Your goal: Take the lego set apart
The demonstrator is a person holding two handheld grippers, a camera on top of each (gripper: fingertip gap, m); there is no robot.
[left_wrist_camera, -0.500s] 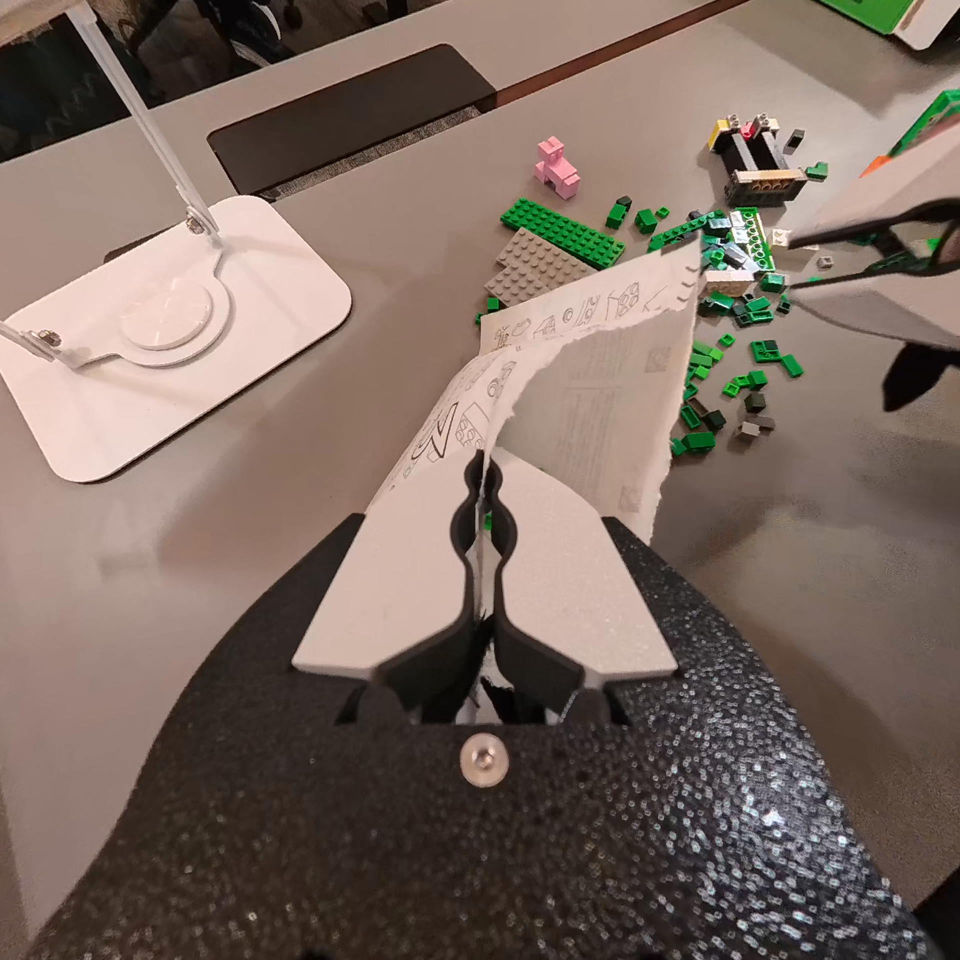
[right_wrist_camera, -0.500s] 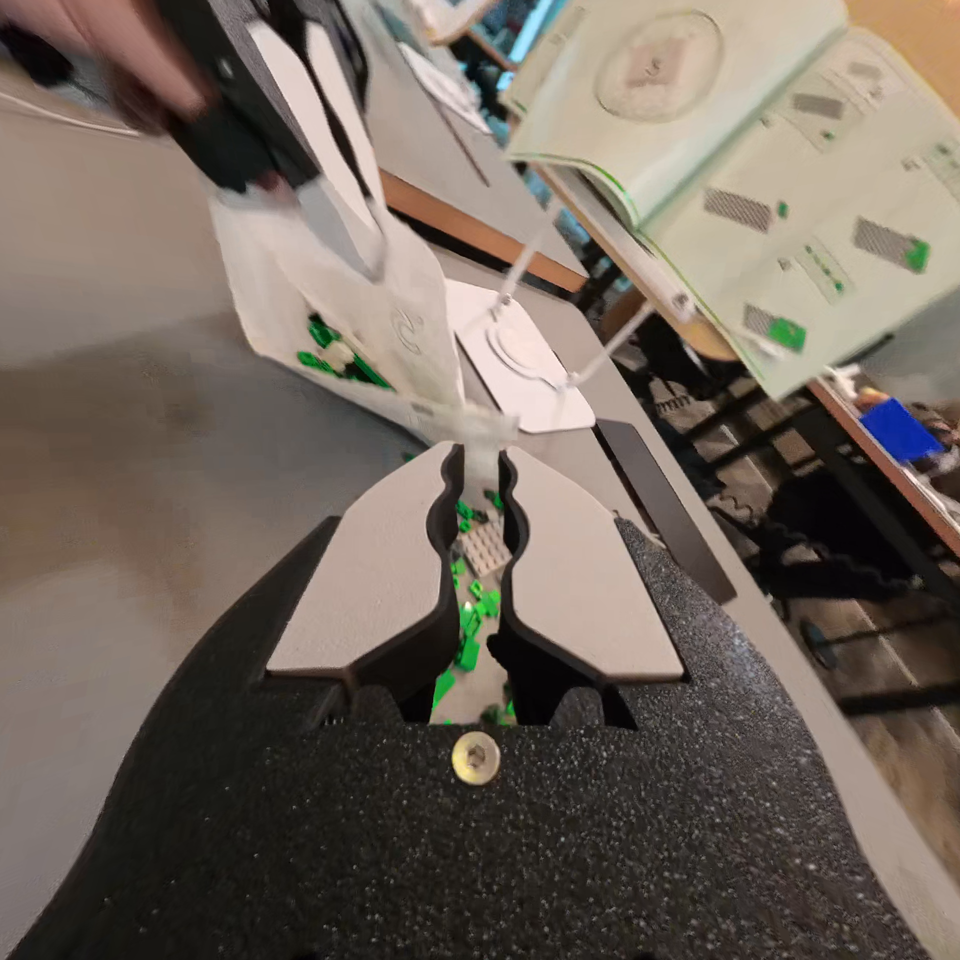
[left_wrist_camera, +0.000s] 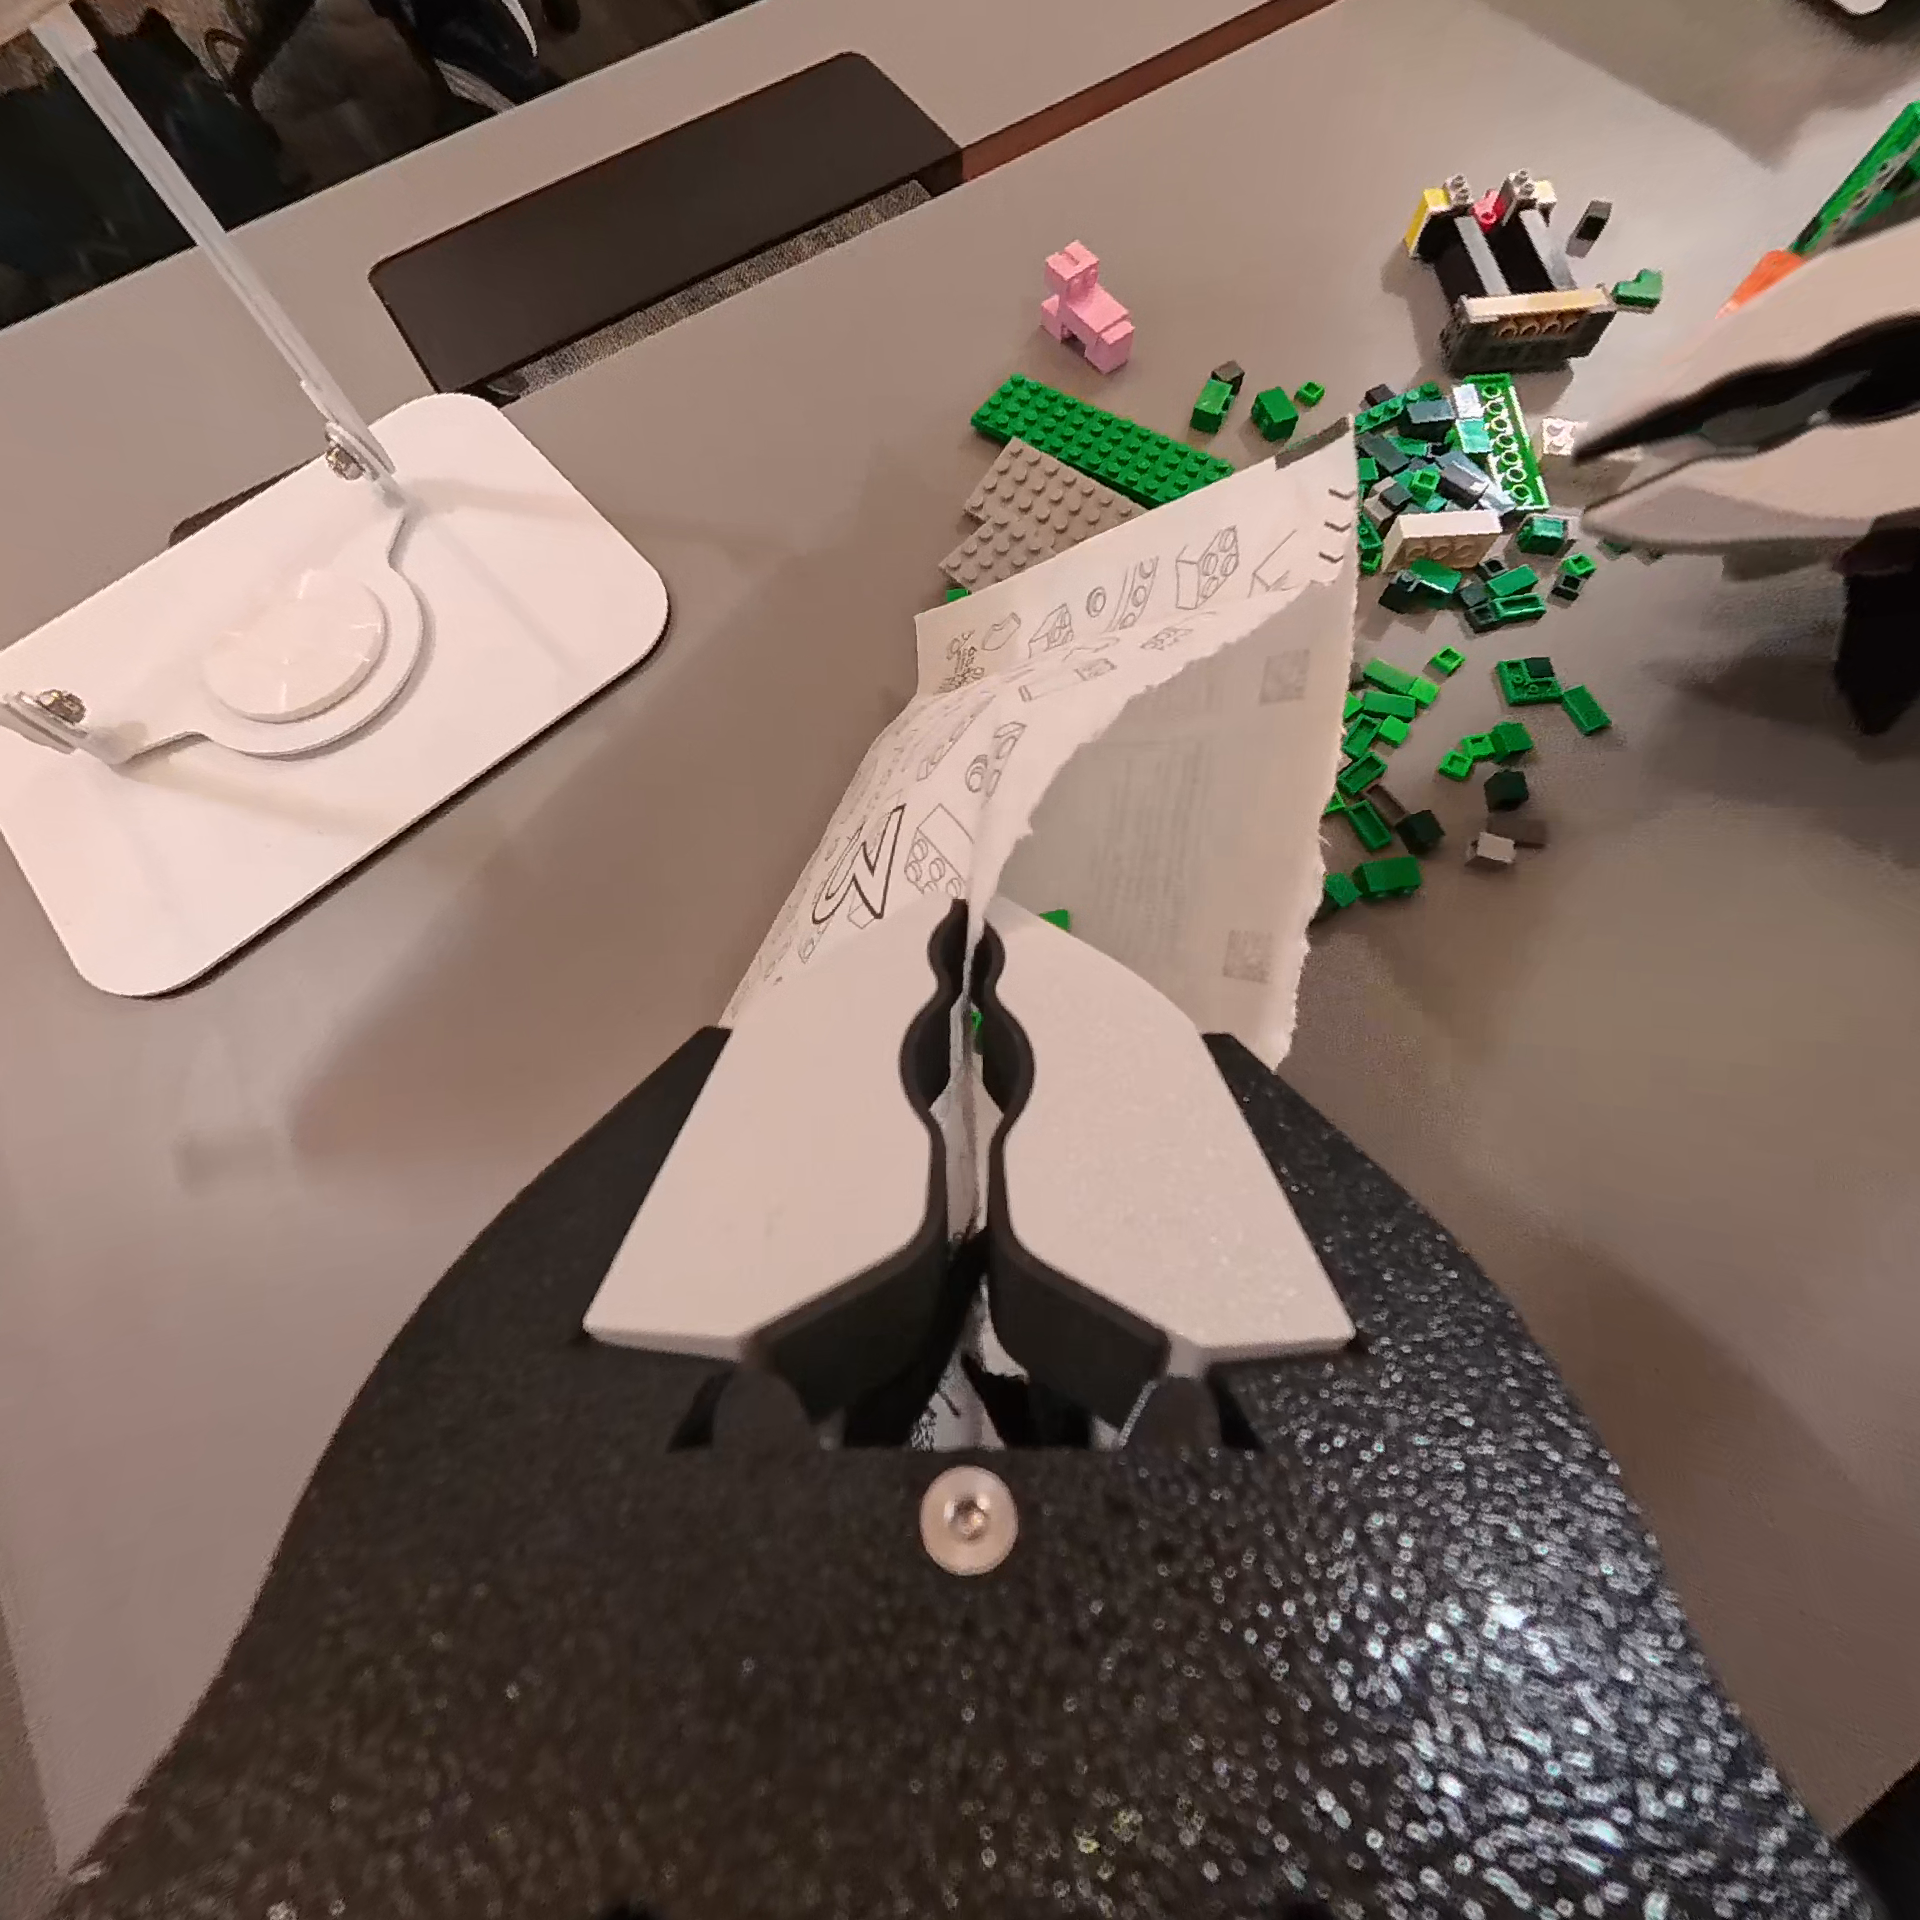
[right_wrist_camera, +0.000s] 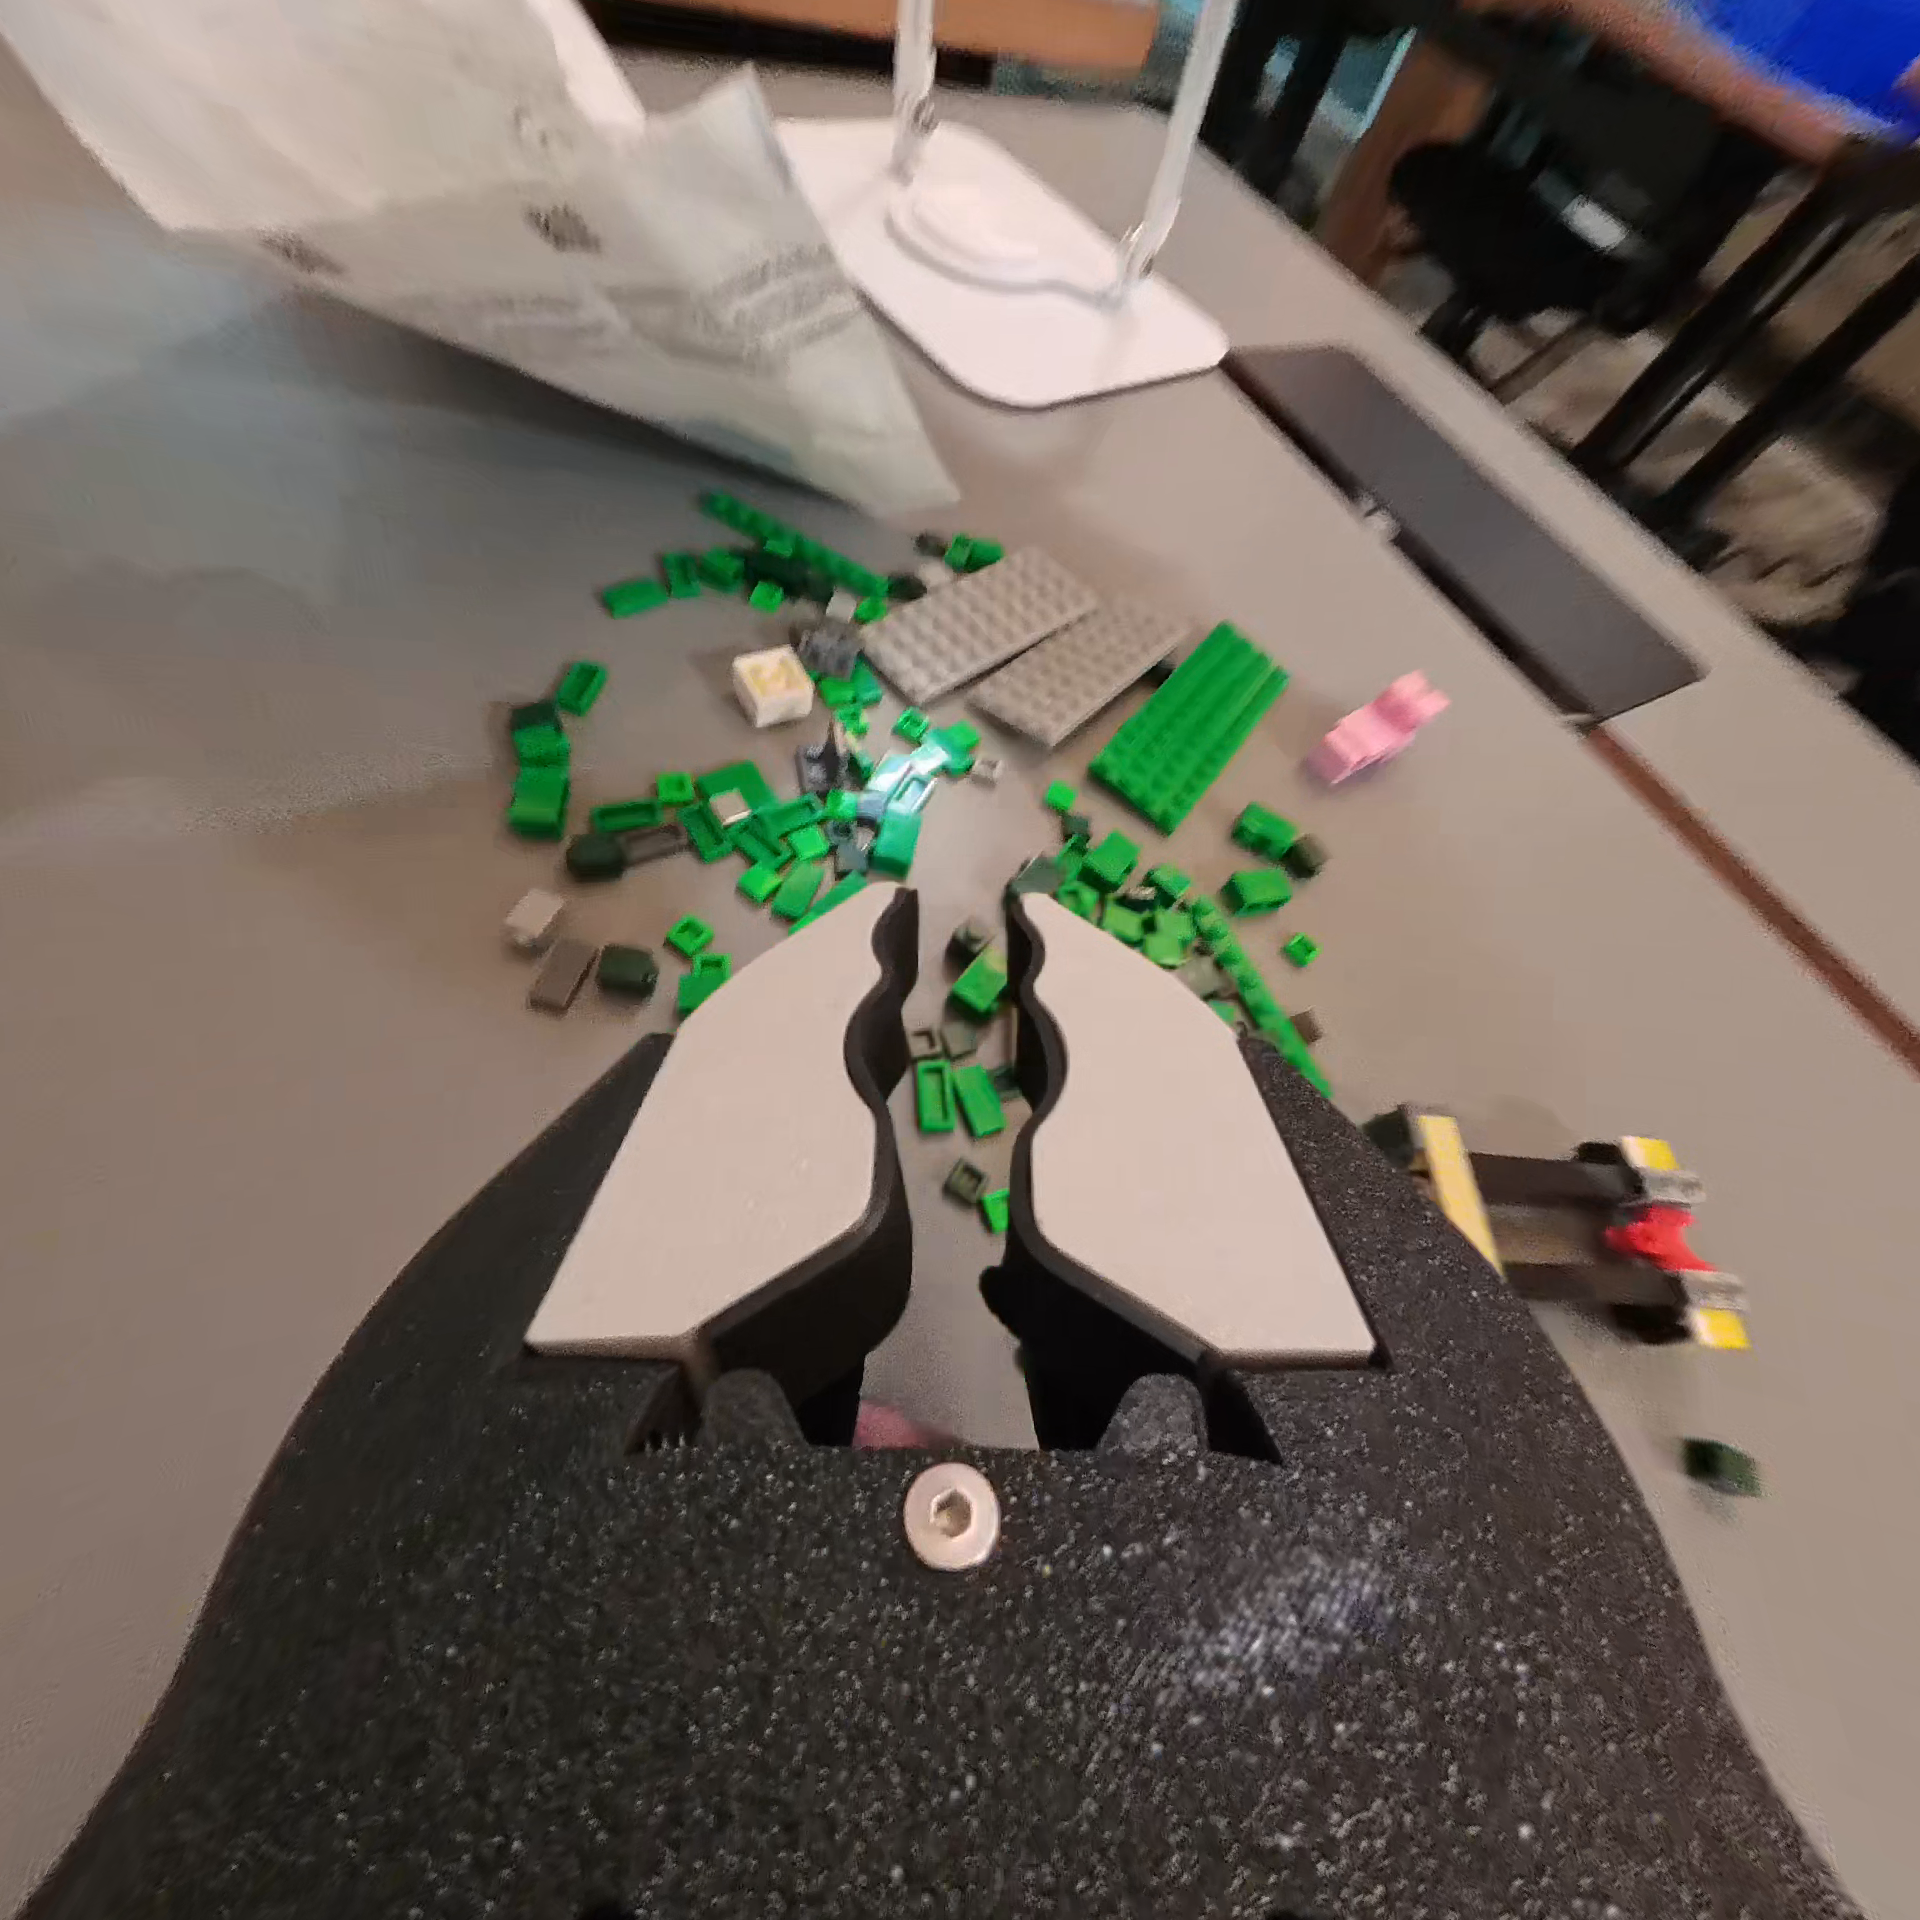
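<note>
Grey table (right_wrist_camera: 260, 1039): loose green bricks (right_wrist_camera: 727, 821) beneath parted right tool (right_wrist_camera: 961, 914).

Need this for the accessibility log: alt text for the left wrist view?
Left hand-held gripper shut on a torn paper bag above a grey table. Beyond lie loose green Lego pieces, a pink Lego pig and a white stand base.
</note>
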